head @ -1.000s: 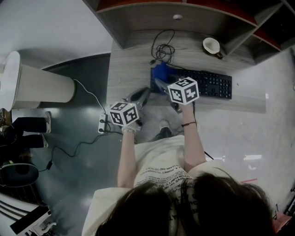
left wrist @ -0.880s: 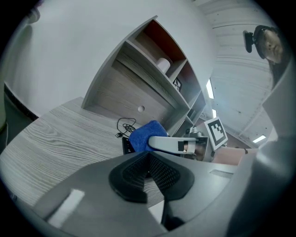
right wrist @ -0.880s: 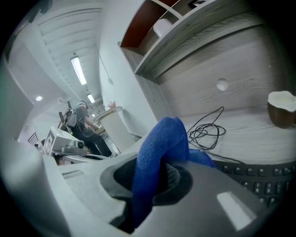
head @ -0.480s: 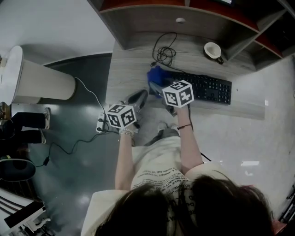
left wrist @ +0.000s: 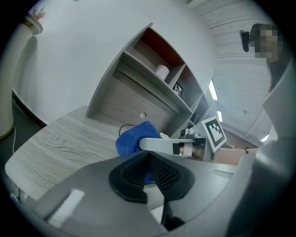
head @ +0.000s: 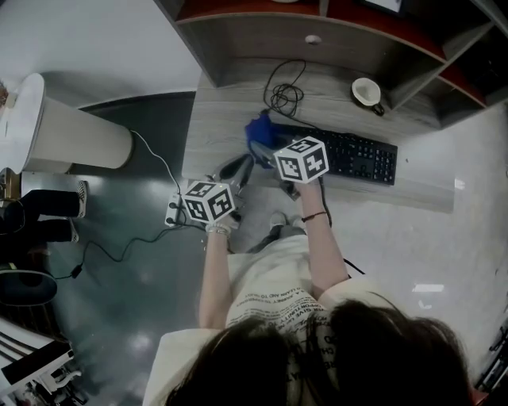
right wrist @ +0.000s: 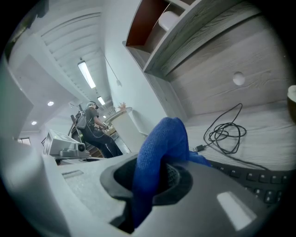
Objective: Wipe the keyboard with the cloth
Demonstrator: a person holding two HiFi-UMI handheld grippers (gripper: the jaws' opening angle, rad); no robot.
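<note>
A black keyboard (head: pixel 349 155) lies on the grey wood desk (head: pixel 218 119), and its keys show at the lower right of the right gripper view (right wrist: pixel 259 178). My right gripper (head: pixel 266 147) is shut on a blue cloth (head: pixel 257 132), which bulges up between the pads (right wrist: pixel 157 152) at the keyboard's left end. My left gripper (head: pixel 241 166) hangs over the desk's front edge, left of the right one. Its pads (left wrist: pixel 159 173) meet with nothing held. From there the blue cloth (left wrist: pixel 133 138) and the right gripper (left wrist: pixel 169 146) show ahead.
A coiled black cable (head: pixel 282 95) lies behind the keyboard, and a white cup (head: pixel 367 89) stands at the back right. Shelves (head: pixel 317 24) overhang the desk's back. On the floor at left are a power strip (head: pixel 173 214) and a white cylinder (head: pixel 75 143).
My right gripper has carried the cloth slightly left, toward the keyboard's left end. The left gripper has stayed about where it was.
</note>
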